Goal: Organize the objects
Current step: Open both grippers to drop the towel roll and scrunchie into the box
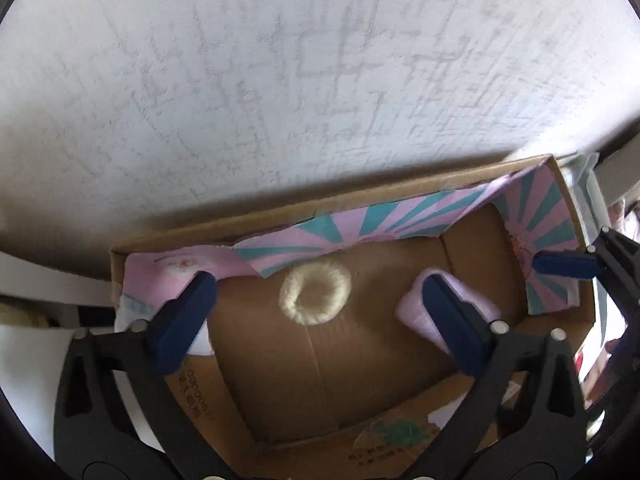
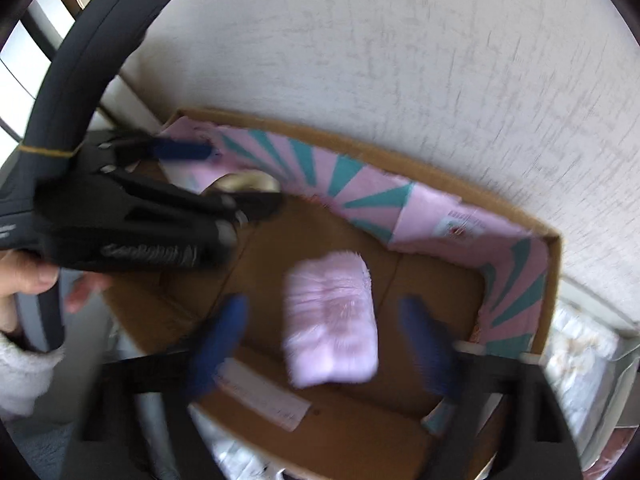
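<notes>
An open cardboard box (image 1: 320, 200) lined with pink and teal paper stands against a white wall. On its floor lie a cream woolly ring (image 1: 316, 292) and a pink fluffy bundle (image 1: 480, 300). My left gripper (image 1: 316, 282) hovers open over the ring, its blue fingers clear of it on both sides. My right gripper (image 2: 324, 306) is open around the pink bundle (image 2: 332, 320), with a gap at each pad. In the right wrist view the left gripper (image 2: 246, 176) reaches into the box (image 2: 440, 172) from the left, half hiding the ring (image 2: 256, 182).
A textured white wall (image 1: 320, 60) rises directly behind the box. A hand (image 2: 24, 276) in a fluffy white sleeve holds the left gripper. A white label (image 2: 264, 396) sits on the near flap. Pale quilted material (image 2: 580, 352) lies right of the box.
</notes>
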The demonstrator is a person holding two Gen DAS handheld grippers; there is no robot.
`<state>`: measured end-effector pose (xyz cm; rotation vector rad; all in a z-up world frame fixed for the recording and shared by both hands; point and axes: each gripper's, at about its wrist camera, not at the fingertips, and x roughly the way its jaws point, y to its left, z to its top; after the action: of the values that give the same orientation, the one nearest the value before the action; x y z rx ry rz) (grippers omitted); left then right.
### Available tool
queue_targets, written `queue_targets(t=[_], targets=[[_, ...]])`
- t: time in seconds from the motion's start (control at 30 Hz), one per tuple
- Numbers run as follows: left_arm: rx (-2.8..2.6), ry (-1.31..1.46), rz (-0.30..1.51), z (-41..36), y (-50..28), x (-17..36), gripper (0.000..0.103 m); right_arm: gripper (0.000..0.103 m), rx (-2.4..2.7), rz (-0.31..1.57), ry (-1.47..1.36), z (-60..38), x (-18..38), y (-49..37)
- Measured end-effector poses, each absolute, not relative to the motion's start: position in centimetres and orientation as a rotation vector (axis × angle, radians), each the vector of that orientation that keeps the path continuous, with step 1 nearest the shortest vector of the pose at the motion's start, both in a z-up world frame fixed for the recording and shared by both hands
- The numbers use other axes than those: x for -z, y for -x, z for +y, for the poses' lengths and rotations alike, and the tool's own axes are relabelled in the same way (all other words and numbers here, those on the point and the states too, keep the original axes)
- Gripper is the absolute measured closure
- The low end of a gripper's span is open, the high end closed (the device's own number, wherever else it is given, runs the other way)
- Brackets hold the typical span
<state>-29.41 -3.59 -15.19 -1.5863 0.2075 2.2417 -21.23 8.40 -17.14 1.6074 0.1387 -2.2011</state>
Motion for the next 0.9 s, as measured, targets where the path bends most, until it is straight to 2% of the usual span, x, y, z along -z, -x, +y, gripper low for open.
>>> queue_targets(t=[0.3,0.43,0.63,0.9], targets=[[-2.171,1.586,0.186,-2.9,29.2,15.5,0.0,0.0,2.249,0.085,-1.623,8.3,17.5,20.1],[-2.177,1.55,0.201,-1.3,28.1,14.1,0.0,0.0,2.294,0.042,-1.626,8.4,17.8,19.7],[-2.171,1.522,0.163,-1.7,28.0,12.8,0.0,0.0,2.33,0.087,-1.619,7.4,18.0,19.2],[-2.262,1.424,0.185,-2.9,25.4,7.3,0.0,0.0,2.396,0.126,-1.539,7.9,15.7,17.3]])
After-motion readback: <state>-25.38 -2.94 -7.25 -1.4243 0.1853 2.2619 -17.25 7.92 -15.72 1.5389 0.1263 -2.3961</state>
